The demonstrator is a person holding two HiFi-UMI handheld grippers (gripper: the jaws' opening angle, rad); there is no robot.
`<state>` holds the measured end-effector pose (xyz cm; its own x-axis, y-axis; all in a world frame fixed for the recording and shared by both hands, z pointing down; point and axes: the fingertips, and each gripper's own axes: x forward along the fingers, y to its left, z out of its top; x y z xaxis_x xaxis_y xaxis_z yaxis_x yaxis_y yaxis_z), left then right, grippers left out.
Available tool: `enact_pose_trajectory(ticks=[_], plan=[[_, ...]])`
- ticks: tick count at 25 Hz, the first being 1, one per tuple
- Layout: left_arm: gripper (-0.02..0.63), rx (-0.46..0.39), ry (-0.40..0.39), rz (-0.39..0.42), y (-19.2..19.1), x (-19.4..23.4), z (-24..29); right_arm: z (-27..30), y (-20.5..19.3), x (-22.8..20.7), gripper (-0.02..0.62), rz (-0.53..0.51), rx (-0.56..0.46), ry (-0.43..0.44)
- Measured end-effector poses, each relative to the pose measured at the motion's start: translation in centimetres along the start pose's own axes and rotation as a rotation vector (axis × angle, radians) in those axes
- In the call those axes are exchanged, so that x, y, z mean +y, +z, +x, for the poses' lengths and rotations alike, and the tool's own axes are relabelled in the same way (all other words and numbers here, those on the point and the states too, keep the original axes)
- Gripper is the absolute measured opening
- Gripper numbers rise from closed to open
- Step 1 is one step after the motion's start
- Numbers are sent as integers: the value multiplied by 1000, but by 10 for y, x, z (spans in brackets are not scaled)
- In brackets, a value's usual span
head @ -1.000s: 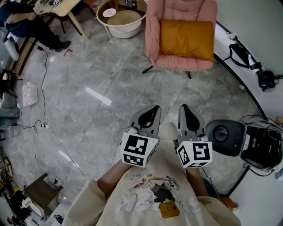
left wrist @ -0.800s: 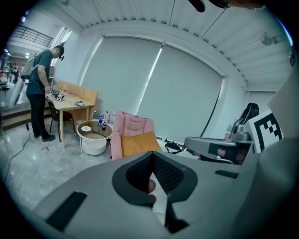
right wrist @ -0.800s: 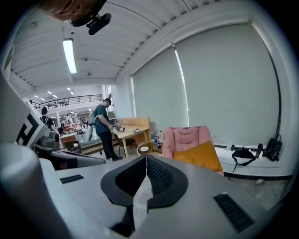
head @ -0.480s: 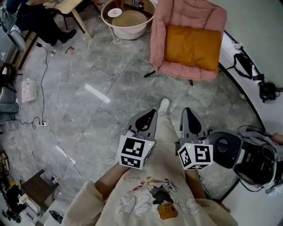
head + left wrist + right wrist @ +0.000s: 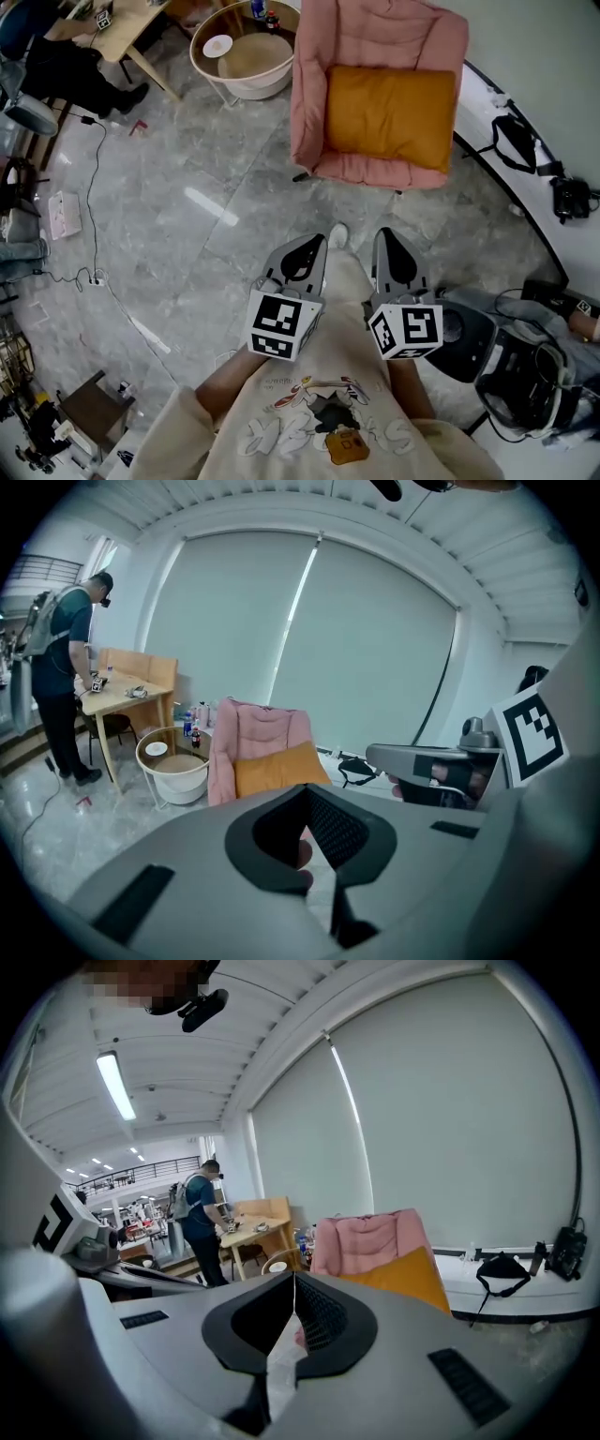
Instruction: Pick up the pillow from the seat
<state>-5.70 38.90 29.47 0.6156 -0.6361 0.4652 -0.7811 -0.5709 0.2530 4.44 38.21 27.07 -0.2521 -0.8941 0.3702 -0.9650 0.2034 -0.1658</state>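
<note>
Pillow (image 5: 389, 114), mustard orange, lies flat on the seat of the pink armchair (image 5: 375, 33), well ahead of me. I hold my left tool (image 5: 314, 246) and right tool (image 5: 385, 239) side by side above the grey floor (image 5: 187, 234), each with its jaws pressed together.

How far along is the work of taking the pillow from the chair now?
Done: nothing yet; the pillow lies on the seat of the pink chair. In hand: the left tool and the right tool are shut and empty, short of the chair. Left: reach the pillow, open, grip, lift.
</note>
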Motion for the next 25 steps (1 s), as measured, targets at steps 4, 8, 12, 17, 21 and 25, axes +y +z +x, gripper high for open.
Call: enact_pose_trajectory(ticks=[4, 8, 12, 17, 21, 25], plan=[[5, -2, 33, 25, 27, -8, 31, 18, 19, -31, 21, 15, -6, 37], [5, -6, 76, 20, 55, -4, 68, 48, 40, -66, 21, 25, -22, 65], [5, 25, 95, -10, 60, -7, 96, 65, 44, -91, 20, 33, 0, 93], [5, 55, 83, 0, 66, 5, 115, 90, 43, -100, 20, 60, 24, 87], [5, 42, 56, -38, 77, 26, 138, 116, 51, -100, 21, 15, 39, 93], [5, 79, 31, -44, 75, 56, 152, 150, 49, -81, 21, 13, 73, 119]])
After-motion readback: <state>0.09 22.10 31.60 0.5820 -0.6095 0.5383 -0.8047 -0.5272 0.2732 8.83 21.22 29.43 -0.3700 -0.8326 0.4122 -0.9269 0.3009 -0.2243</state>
